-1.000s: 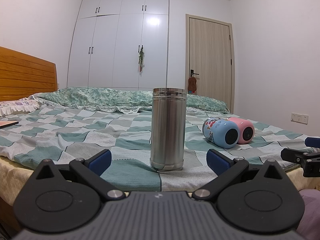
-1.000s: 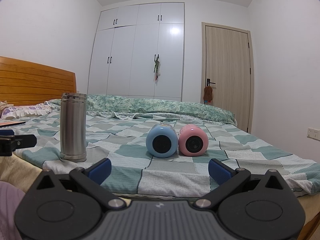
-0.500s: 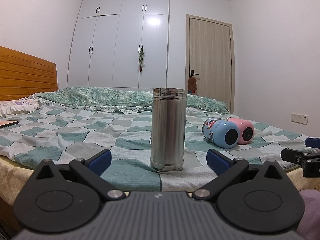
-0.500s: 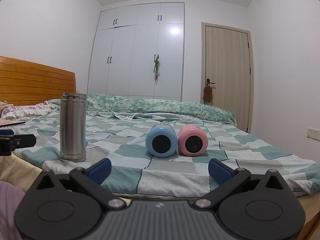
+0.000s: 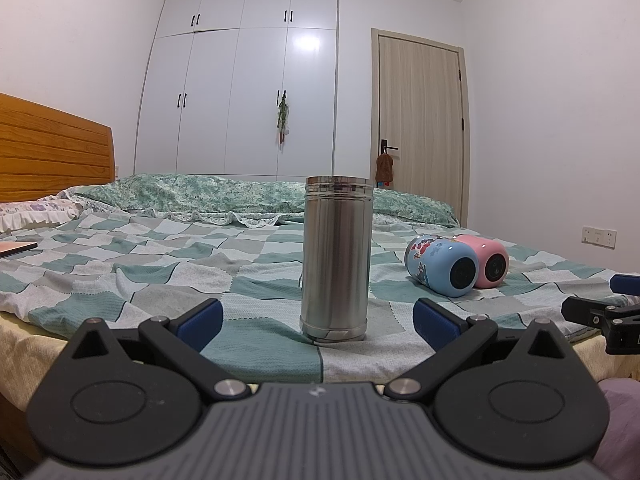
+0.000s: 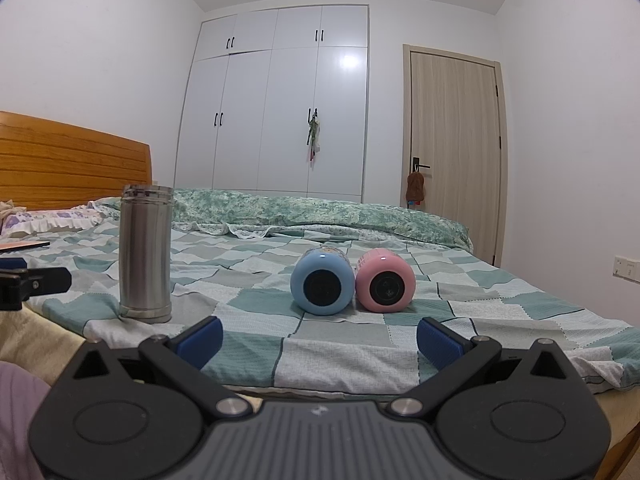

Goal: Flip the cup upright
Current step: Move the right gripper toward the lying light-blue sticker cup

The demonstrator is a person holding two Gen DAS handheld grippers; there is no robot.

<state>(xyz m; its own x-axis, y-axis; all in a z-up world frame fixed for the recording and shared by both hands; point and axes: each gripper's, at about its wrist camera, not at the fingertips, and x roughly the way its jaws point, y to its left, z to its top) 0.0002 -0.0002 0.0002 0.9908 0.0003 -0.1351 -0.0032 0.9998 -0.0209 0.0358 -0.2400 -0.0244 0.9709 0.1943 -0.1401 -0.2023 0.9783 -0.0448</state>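
A tall steel cup (image 5: 335,258) stands on end near the bed's front edge; it also shows in the right wrist view (image 6: 146,254). A blue cup (image 6: 322,283) and a pink cup (image 6: 385,281) lie on their sides, side by side, ends toward me; both show in the left wrist view, blue (image 5: 442,266) and pink (image 5: 489,260). My left gripper (image 5: 316,322) is open and empty, just short of the steel cup. My right gripper (image 6: 318,340) is open and empty, in front of the lying cups.
The cups rest on a green-checked bedspread (image 6: 260,272). A wooden headboard (image 6: 72,160) is at the left, a wardrobe (image 6: 280,112) and a door (image 6: 452,152) behind. A flat book (image 5: 16,248) lies far left on the bed.
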